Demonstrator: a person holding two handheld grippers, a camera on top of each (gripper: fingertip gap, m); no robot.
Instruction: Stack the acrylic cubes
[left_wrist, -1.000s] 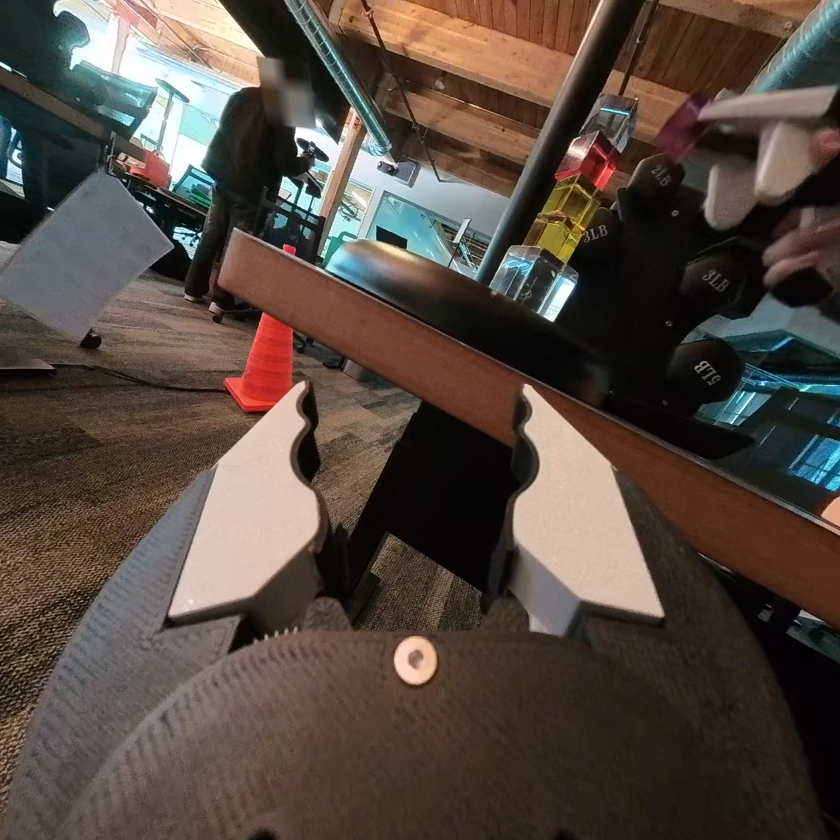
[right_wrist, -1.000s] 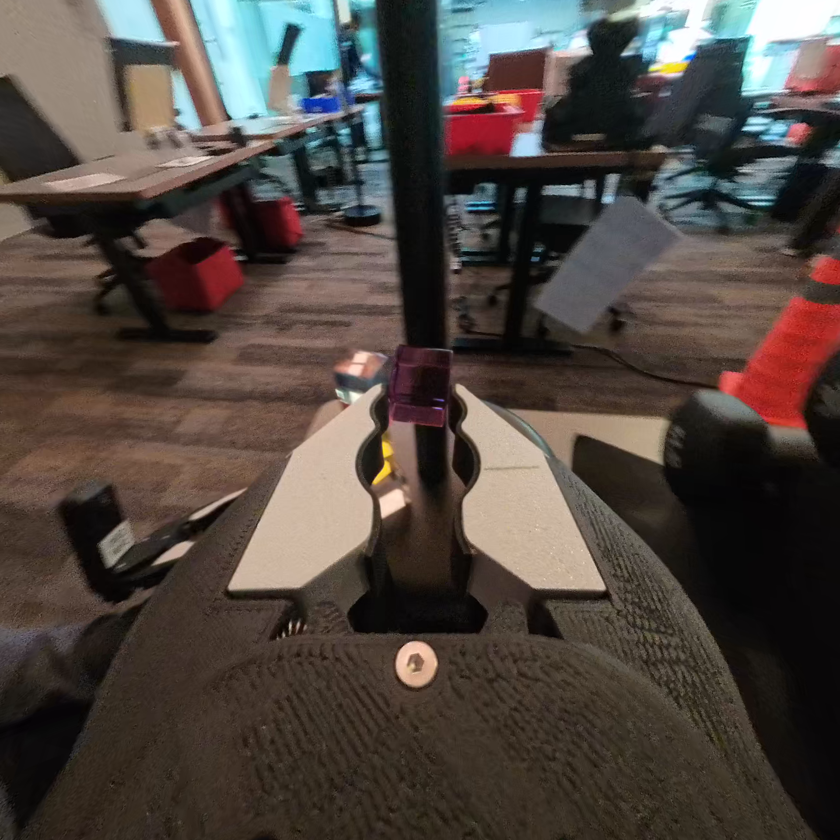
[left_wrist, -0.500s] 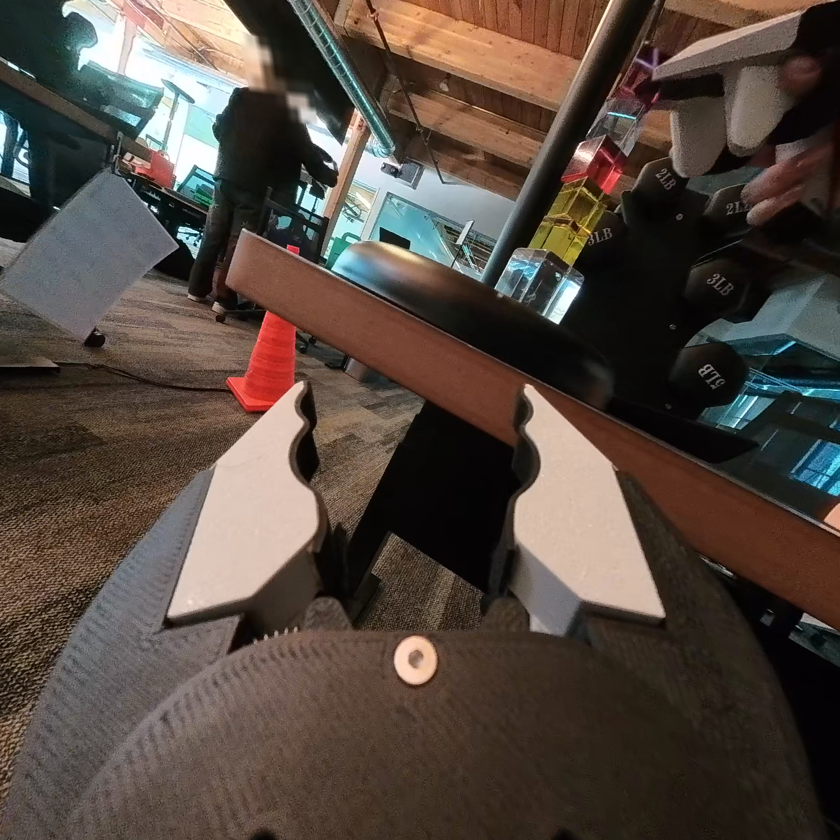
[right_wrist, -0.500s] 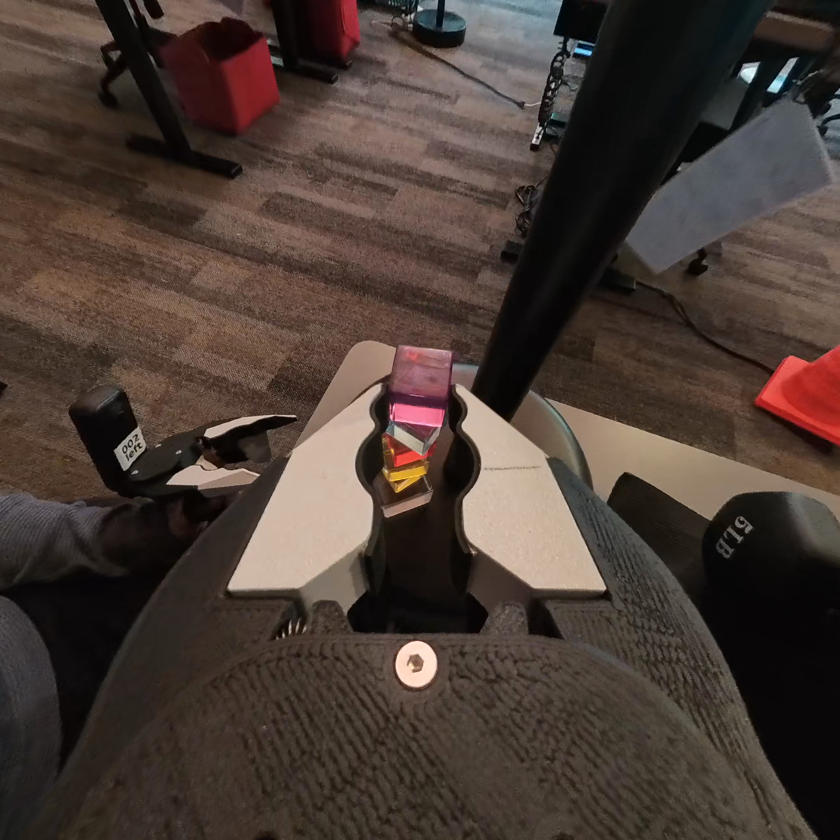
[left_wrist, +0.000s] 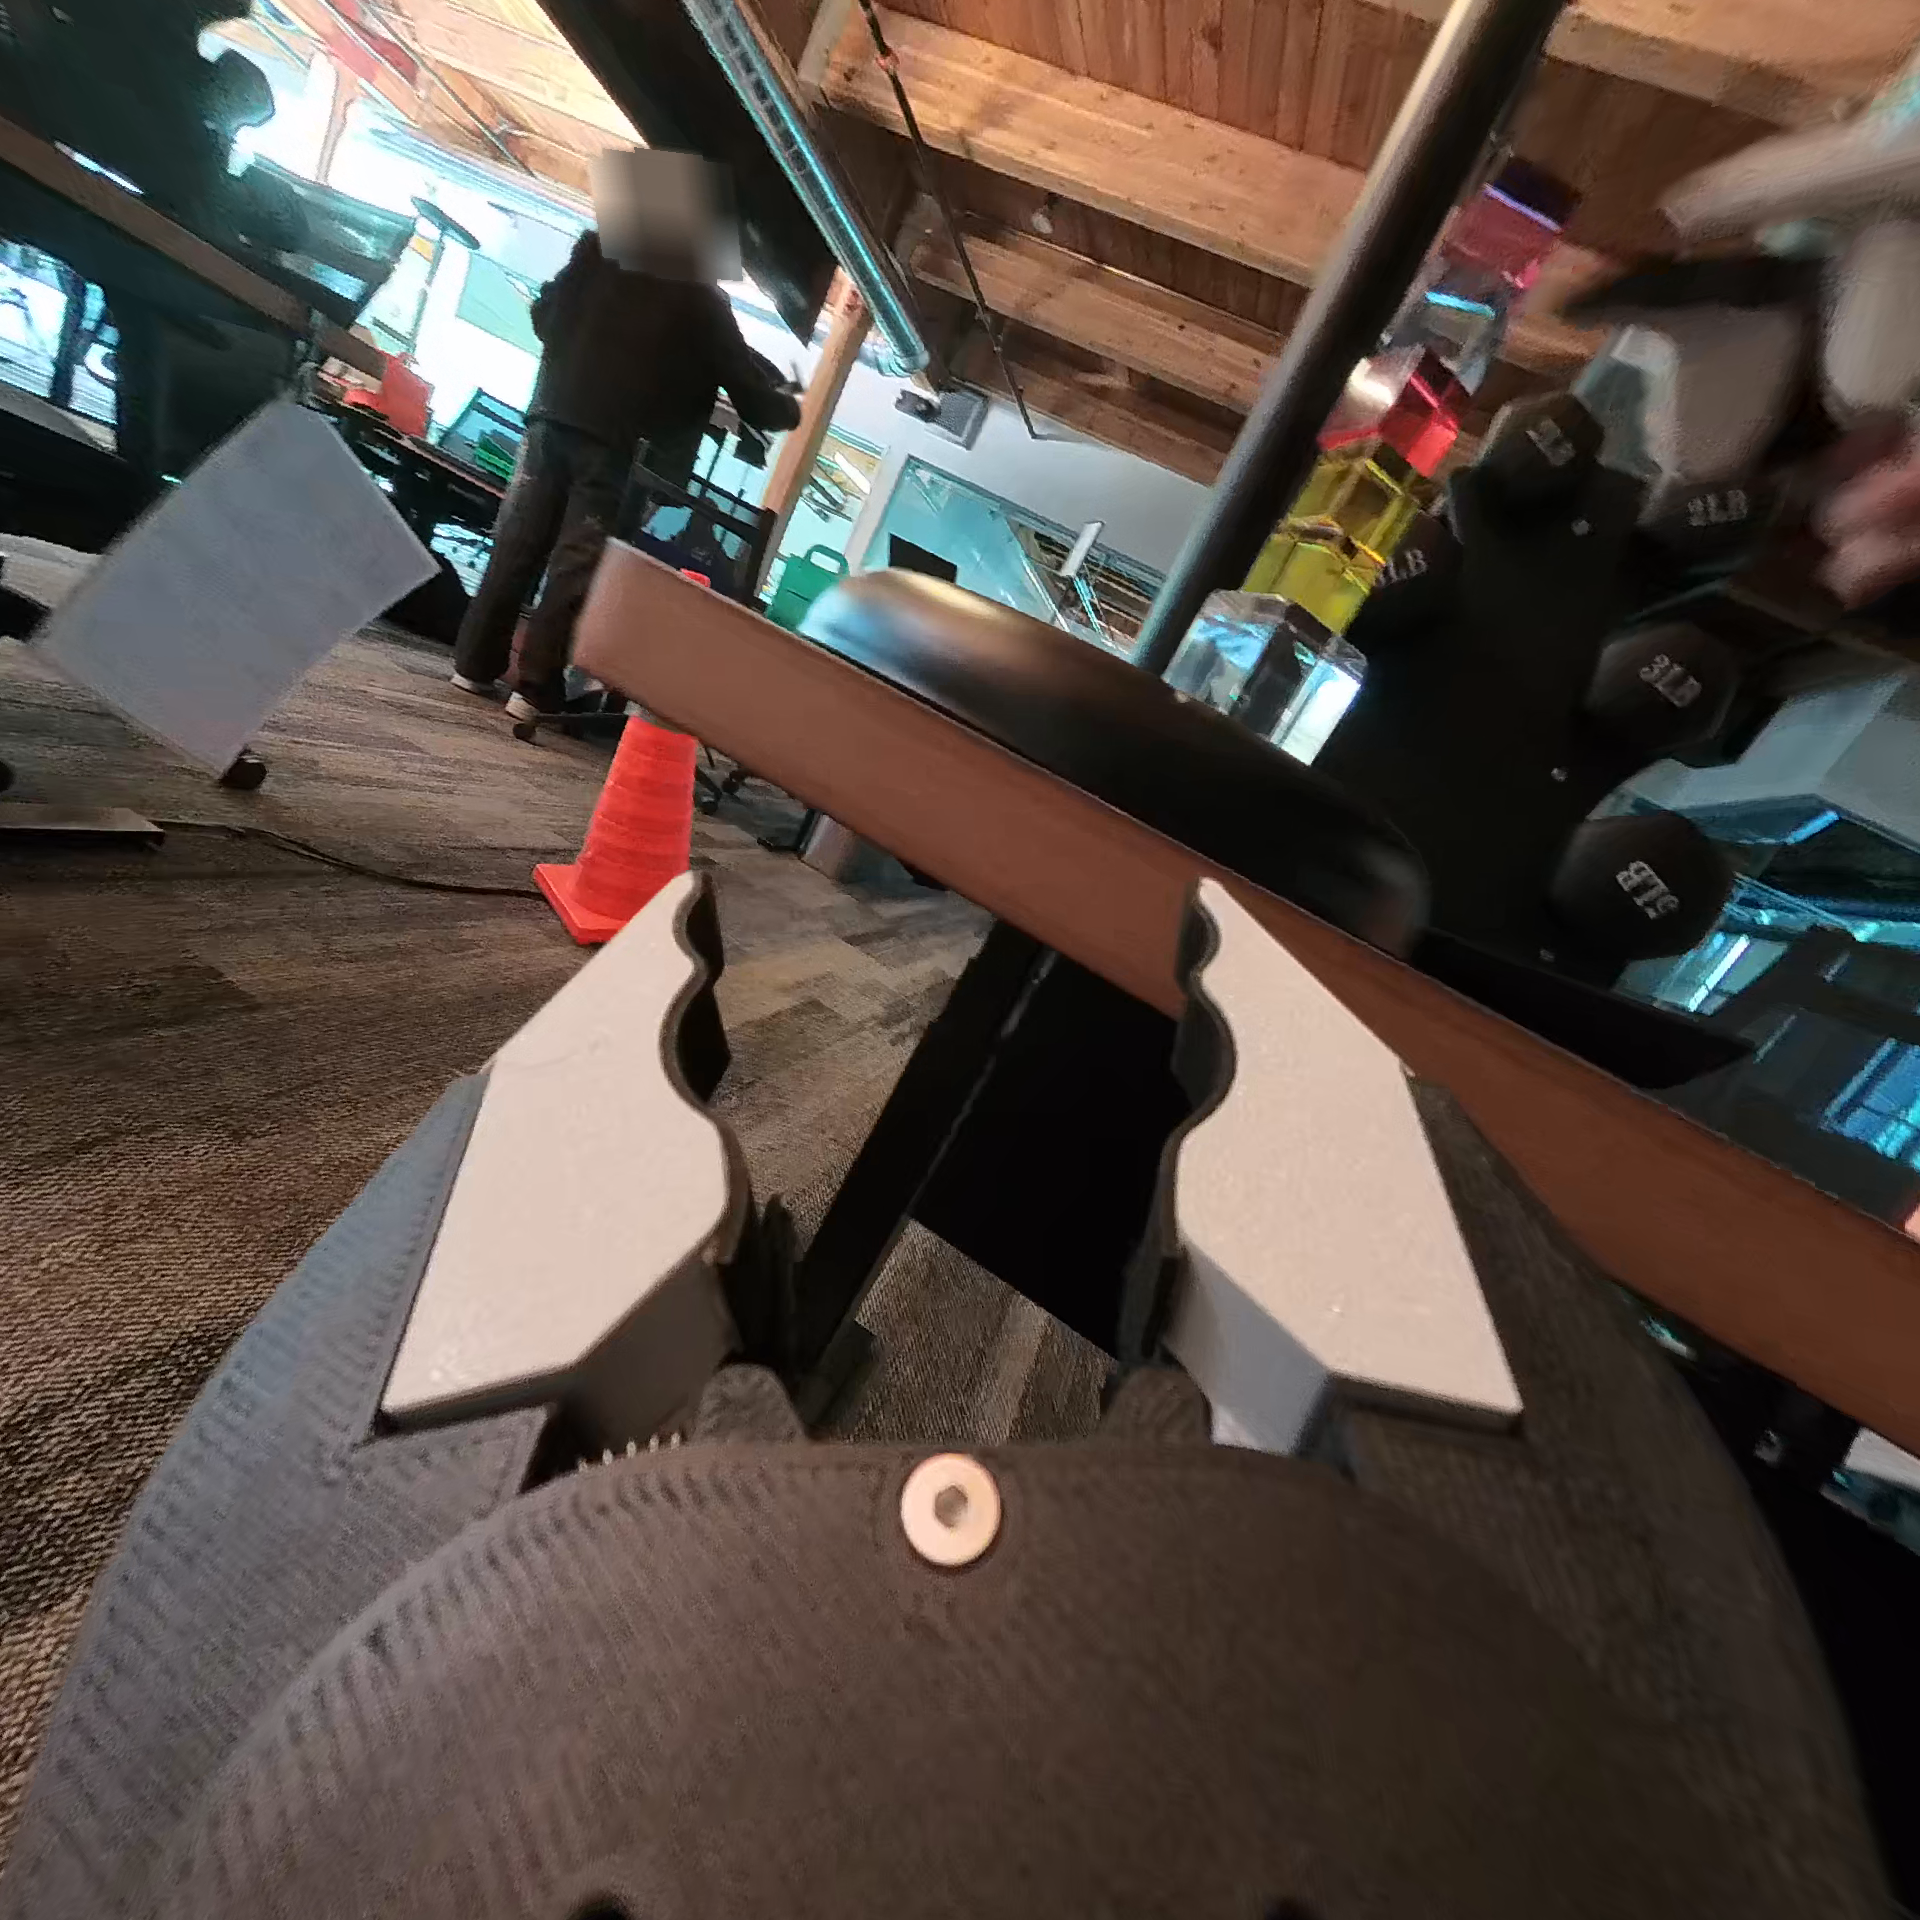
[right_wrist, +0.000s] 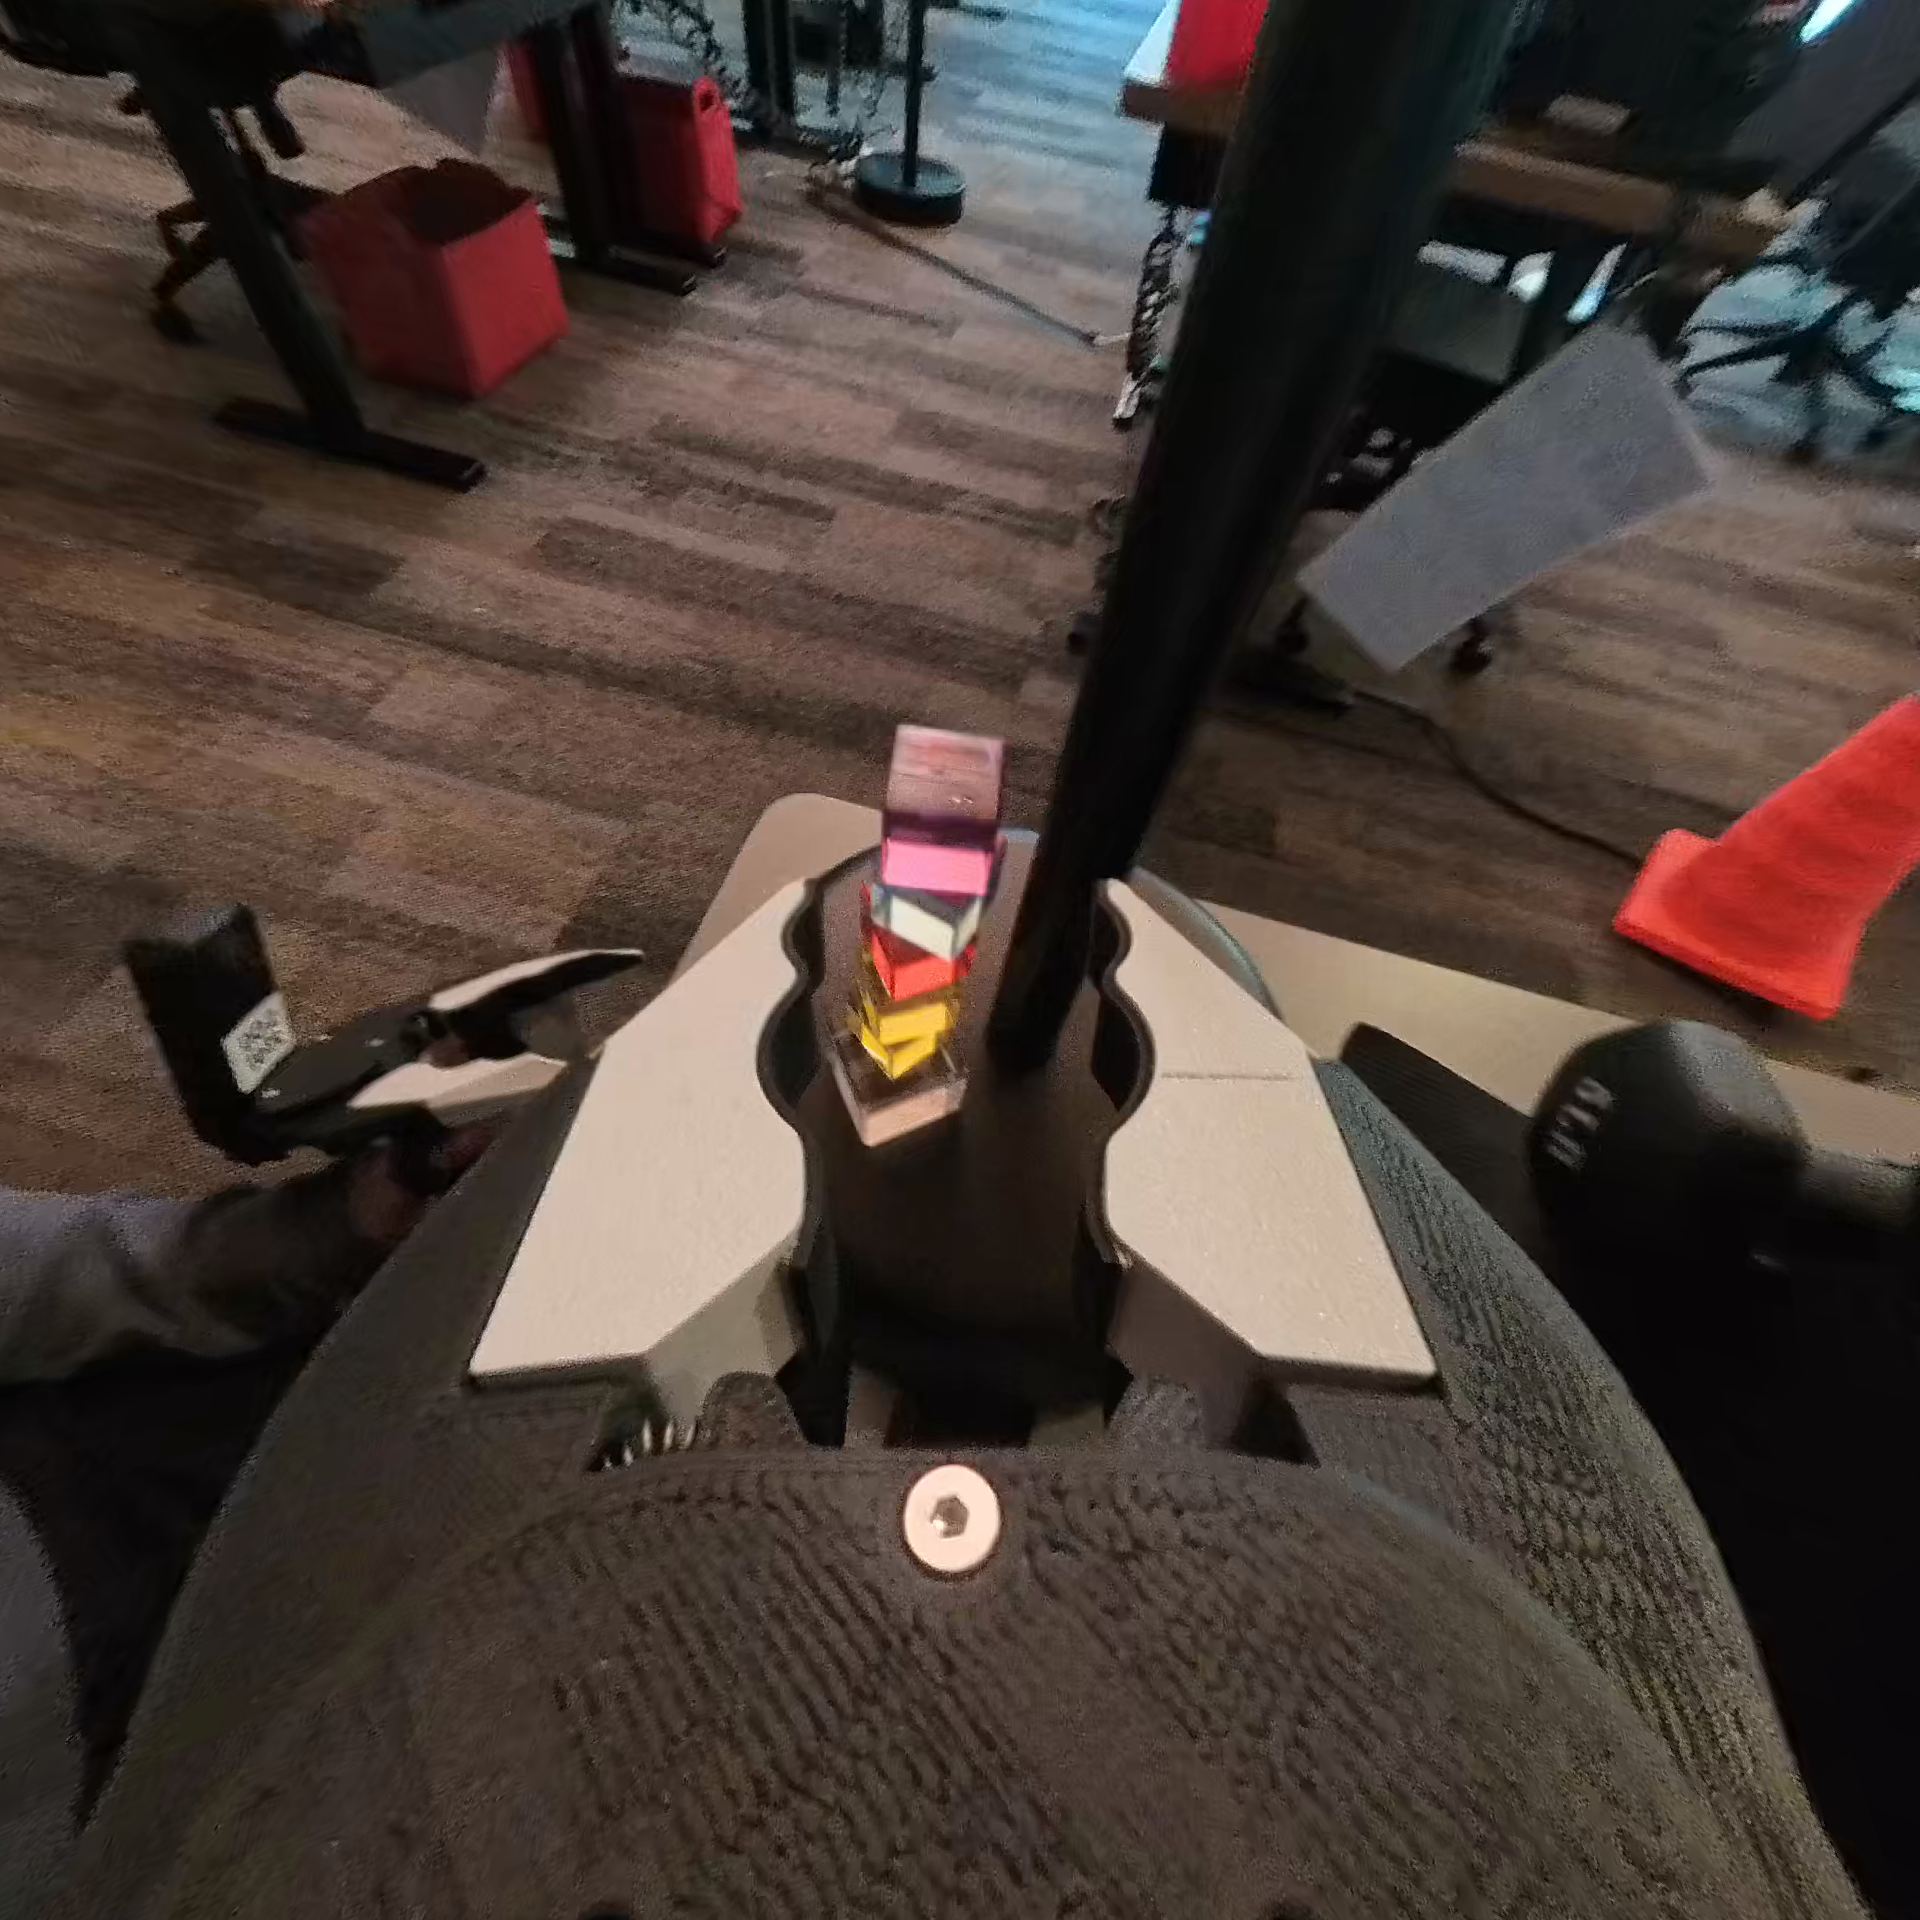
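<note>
A stack of small translucent cubes stands on the table next to a black pole (right_wrist: 1195, 416). From the top it is purple (right_wrist: 940, 805), clear, red (right_wrist: 914, 971), two yellow, and clear. My right gripper (right_wrist: 956, 899) is open, its fingers on either side of the stack and clear of the purple cube. The stack also shows in the left wrist view (left_wrist: 1340, 520), with the right gripper (left_wrist: 1818, 260) blurred above it. My left gripper (left_wrist: 945, 894) is open and empty, low in front of the table's brown edge (left_wrist: 935, 790). It also shows in the right wrist view (right_wrist: 488, 1018).
The pole rises from a round black base (left_wrist: 1091, 717) beside the stack. A black rack of dumbbells (left_wrist: 1631, 883) stands right of the stack. An orange cone (left_wrist: 634, 821) and red bins (right_wrist: 436, 281) stand on the carpet. A person (left_wrist: 623, 416) stands far off.
My right gripper brought the purple cube down onto the stack, then opened and let it go. The cube stays on top. My left gripper has not moved.
</note>
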